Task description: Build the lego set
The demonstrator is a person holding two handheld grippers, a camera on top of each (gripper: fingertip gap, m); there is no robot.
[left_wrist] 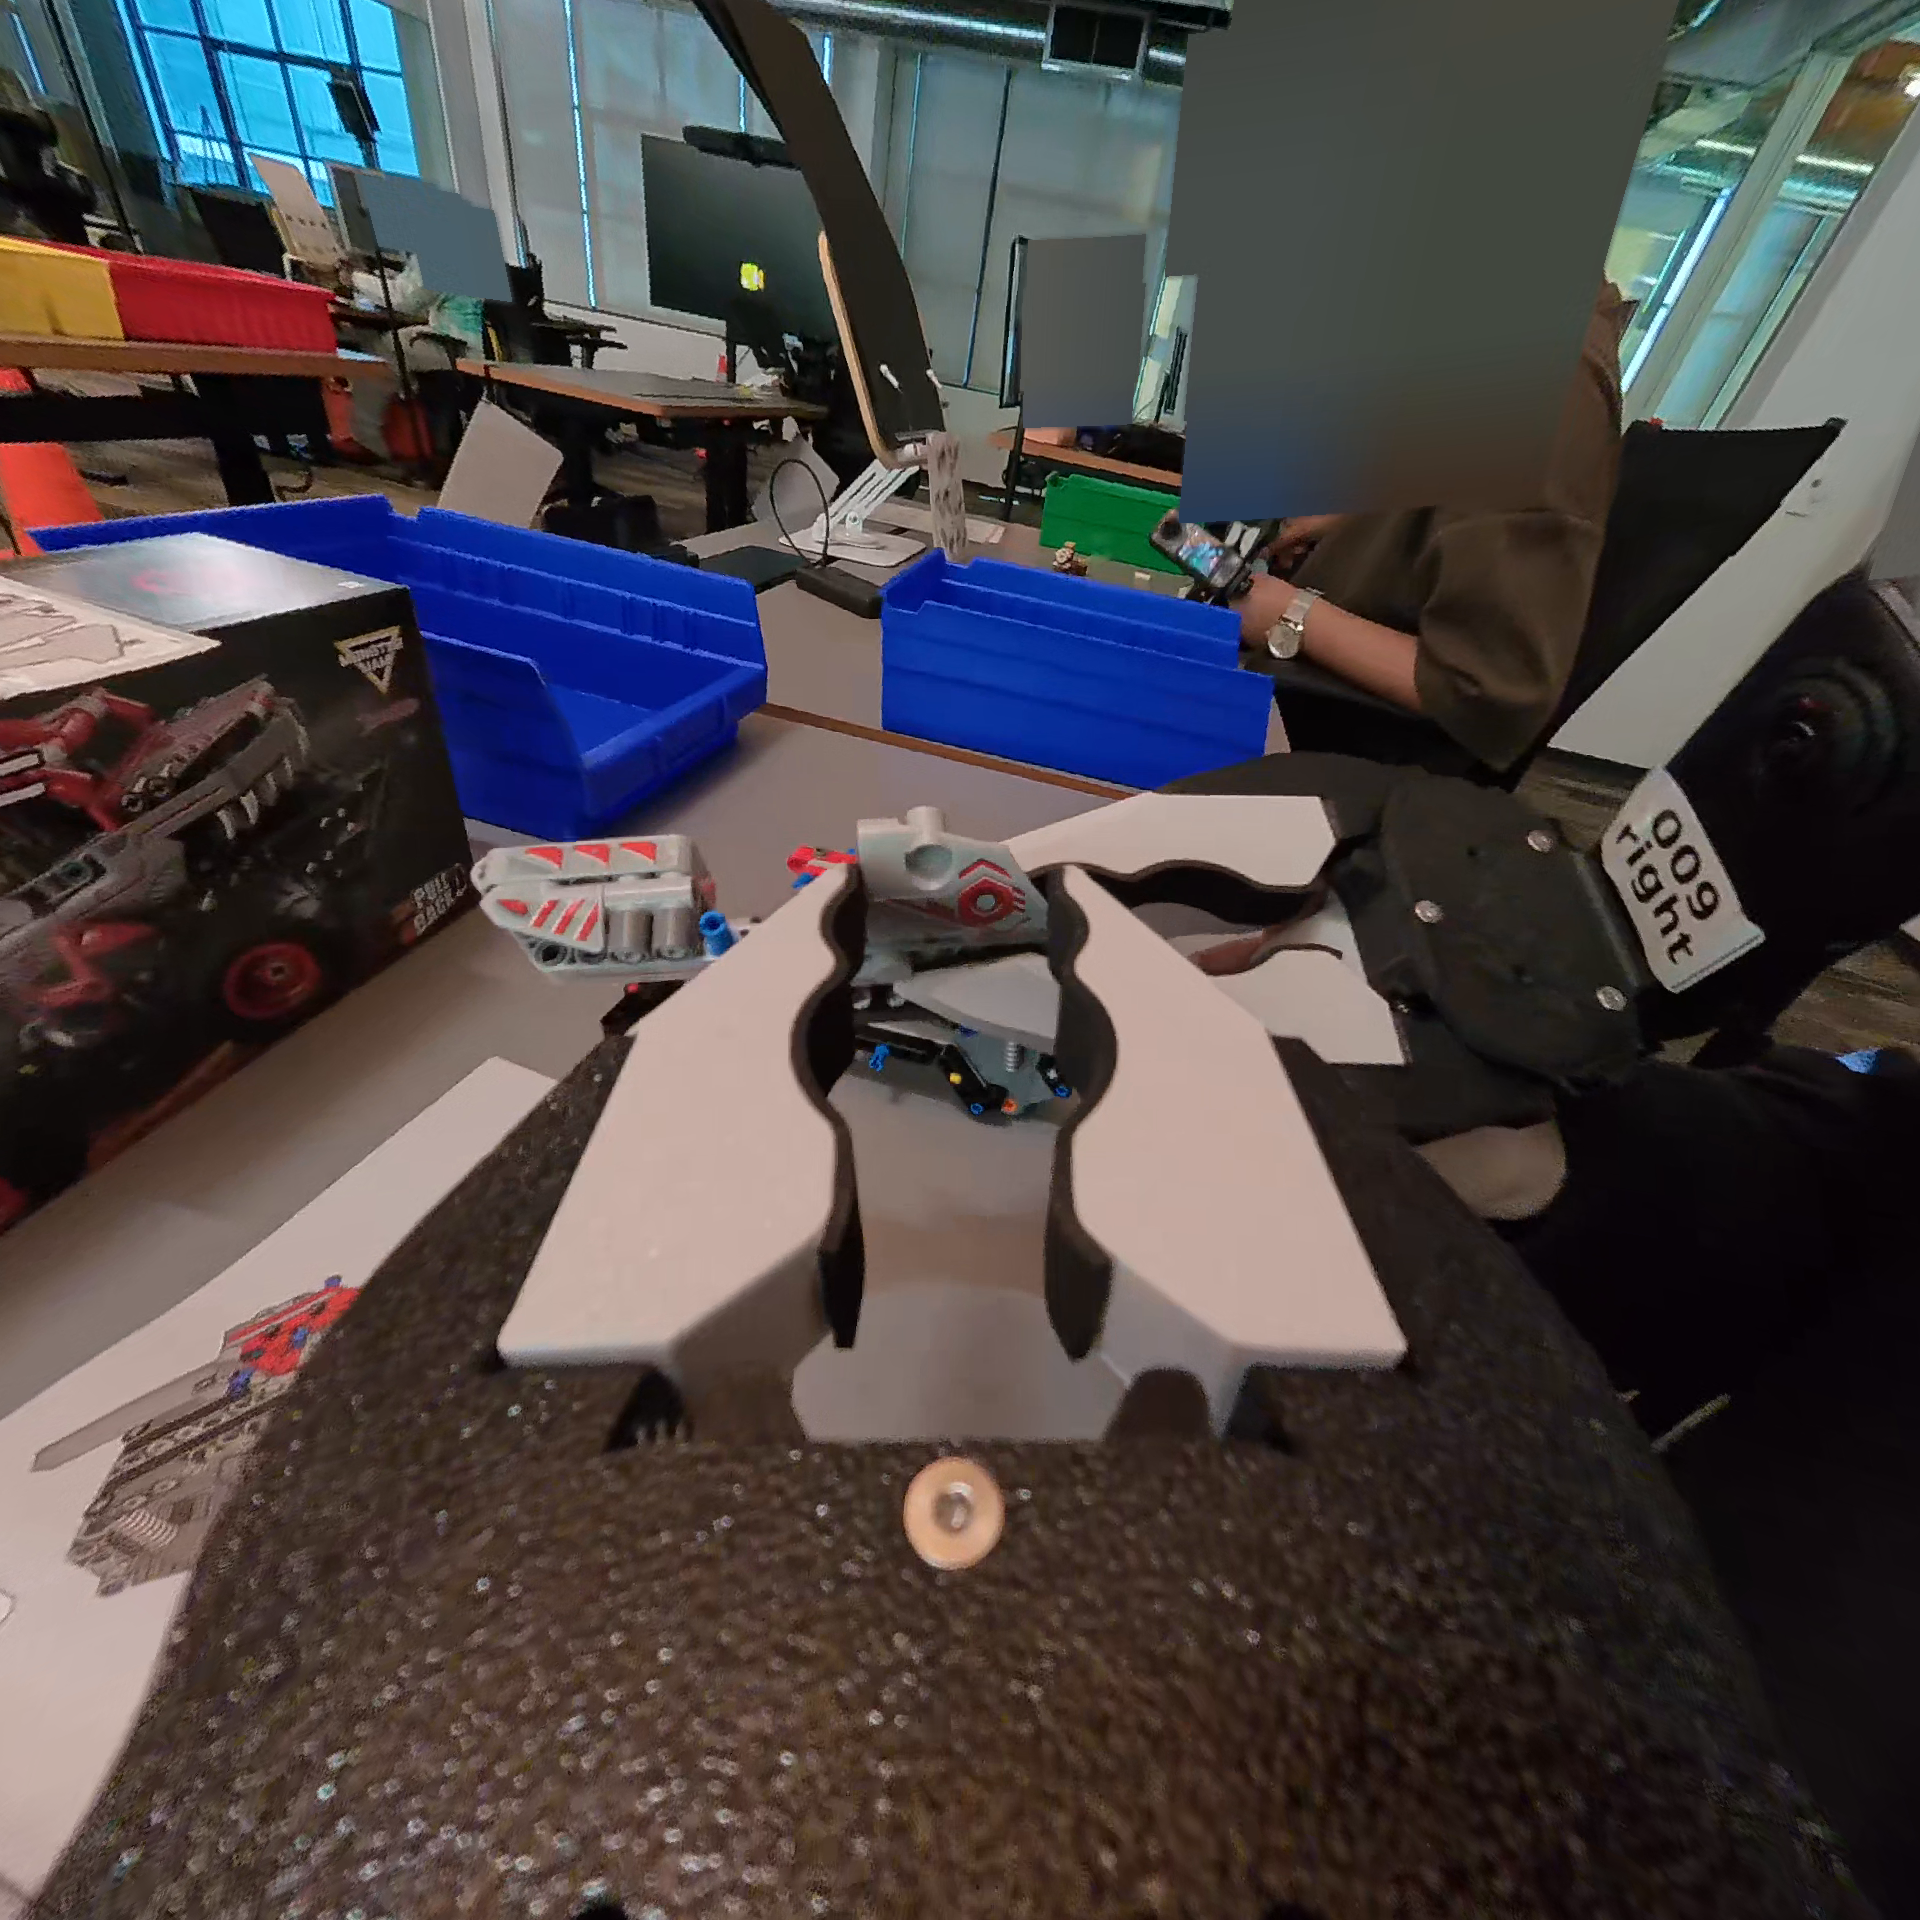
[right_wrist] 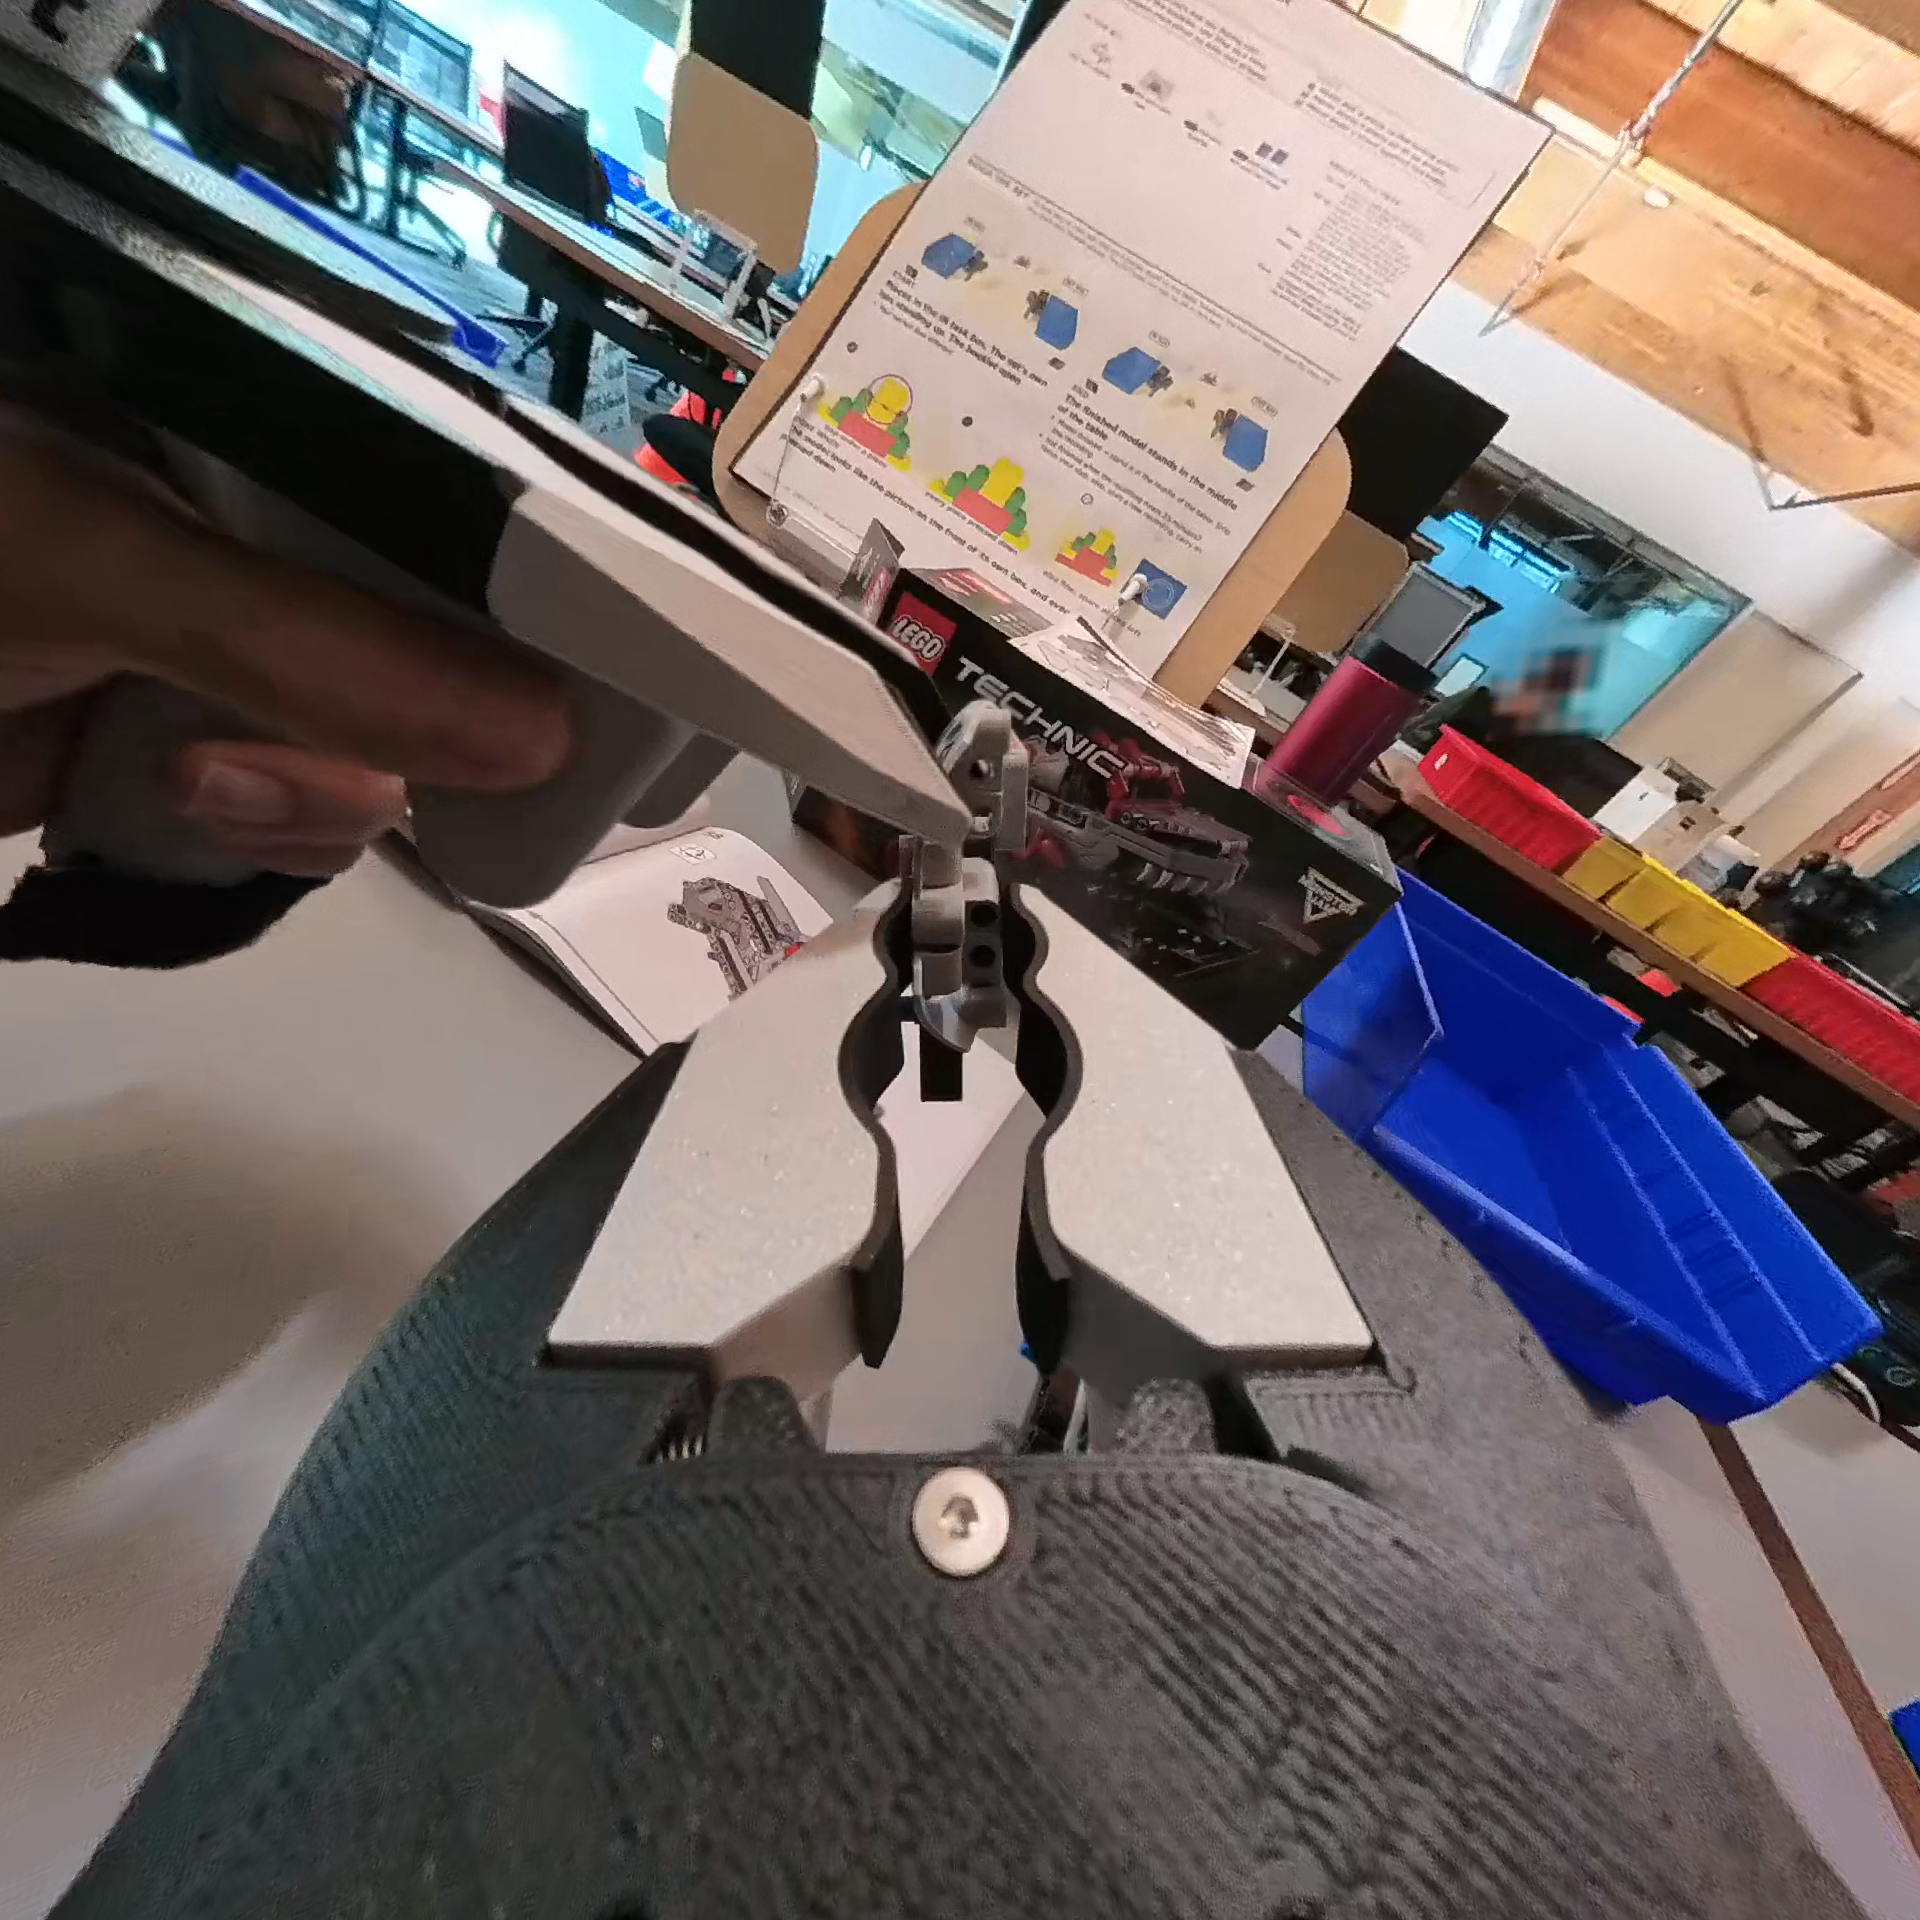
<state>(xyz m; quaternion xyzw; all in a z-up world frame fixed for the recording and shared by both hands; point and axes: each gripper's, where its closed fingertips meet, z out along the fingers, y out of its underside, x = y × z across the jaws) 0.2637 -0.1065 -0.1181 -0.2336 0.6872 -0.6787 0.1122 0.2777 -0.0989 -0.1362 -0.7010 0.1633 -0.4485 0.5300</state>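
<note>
Grey tabletop [left_wrist: 914, 769] — bearing all below.
Black printed cardboard set box [left_wrist: 208, 831], far left in the left wrist view; loose white sheet on its lid.
Two blue plastic bins [left_wrist: 582, 665], open-fronted, behind the box and the model parts.
White open instruction booklet [right_wrist: 675, 925], flat, just in front of the box.
Left gripper [left_wrist: 951, 914], grey fingers with black wavy pads — narrowed onto a grey angled panel with red chevron sticker [left_wrist: 956, 883], raised above the table.
Right gripper [right_wrist: 956, 935] — clamped on the same assembly's grey holed beam end, fingertips meeting the left's.
Grey sub-assembly with red striped stickers [left_wrist: 597, 899], resting on the table left of the held piece, apart from it.
</note>
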